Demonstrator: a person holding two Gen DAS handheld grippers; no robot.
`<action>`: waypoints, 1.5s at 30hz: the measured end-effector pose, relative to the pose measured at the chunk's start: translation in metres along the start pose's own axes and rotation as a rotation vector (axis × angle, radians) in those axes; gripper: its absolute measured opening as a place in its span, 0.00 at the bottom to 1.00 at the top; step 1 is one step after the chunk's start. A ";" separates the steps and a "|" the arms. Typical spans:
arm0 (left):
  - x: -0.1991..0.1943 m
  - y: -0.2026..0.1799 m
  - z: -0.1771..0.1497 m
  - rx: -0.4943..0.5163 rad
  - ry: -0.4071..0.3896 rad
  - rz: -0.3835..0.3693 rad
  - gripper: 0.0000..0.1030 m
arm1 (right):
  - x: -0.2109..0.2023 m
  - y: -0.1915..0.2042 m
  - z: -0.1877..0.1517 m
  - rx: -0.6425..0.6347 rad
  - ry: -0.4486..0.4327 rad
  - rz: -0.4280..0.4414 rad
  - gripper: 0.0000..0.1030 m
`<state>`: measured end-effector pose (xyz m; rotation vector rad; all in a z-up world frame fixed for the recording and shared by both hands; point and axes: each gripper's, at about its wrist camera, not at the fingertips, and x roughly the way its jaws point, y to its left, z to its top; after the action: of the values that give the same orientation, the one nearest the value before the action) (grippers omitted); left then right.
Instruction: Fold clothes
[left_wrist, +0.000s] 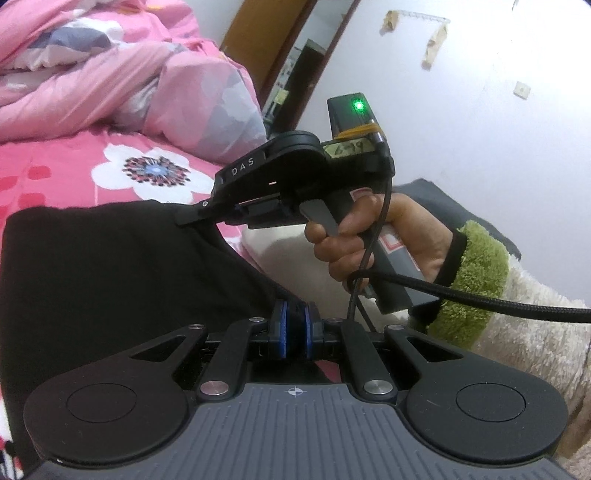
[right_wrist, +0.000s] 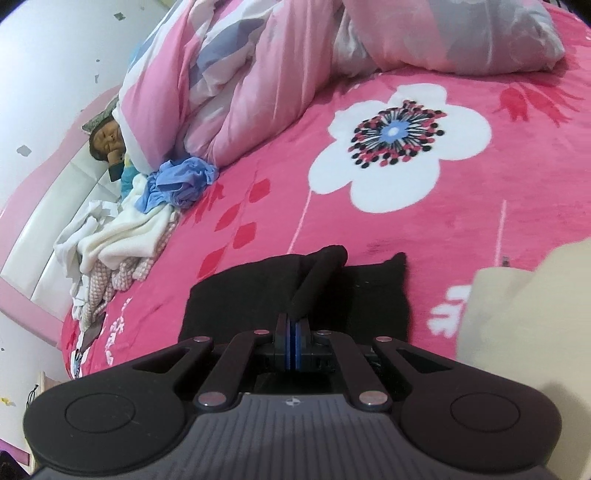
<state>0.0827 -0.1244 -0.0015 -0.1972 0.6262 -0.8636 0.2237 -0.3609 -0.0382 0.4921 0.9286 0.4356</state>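
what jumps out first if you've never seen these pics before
The bright pink blanket with its big white flower covers the bed and fills the right wrist view. A black garment lies on it near the cameras, pinched by both the left gripper and the right gripper. A rumpled pink quilt is heaped at the far side.

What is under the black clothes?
Under the black garment lies the pink flowered blanket, showing all around it. The part right beneath is covered, so anything there stays hidden.
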 end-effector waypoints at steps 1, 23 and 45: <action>0.003 0.000 -0.001 0.002 0.009 -0.002 0.07 | 0.000 -0.003 -0.002 0.004 0.000 -0.003 0.01; -0.041 -0.021 -0.016 0.092 0.091 -0.005 0.53 | -0.079 0.027 -0.048 -0.164 -0.116 -0.211 0.34; -0.071 -0.001 -0.077 0.374 0.164 0.451 0.51 | -0.098 0.017 -0.167 0.166 -0.124 -0.090 0.33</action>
<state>0.0026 -0.0646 -0.0324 0.3469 0.6171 -0.5464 0.0294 -0.3661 -0.0496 0.6188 0.8671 0.2450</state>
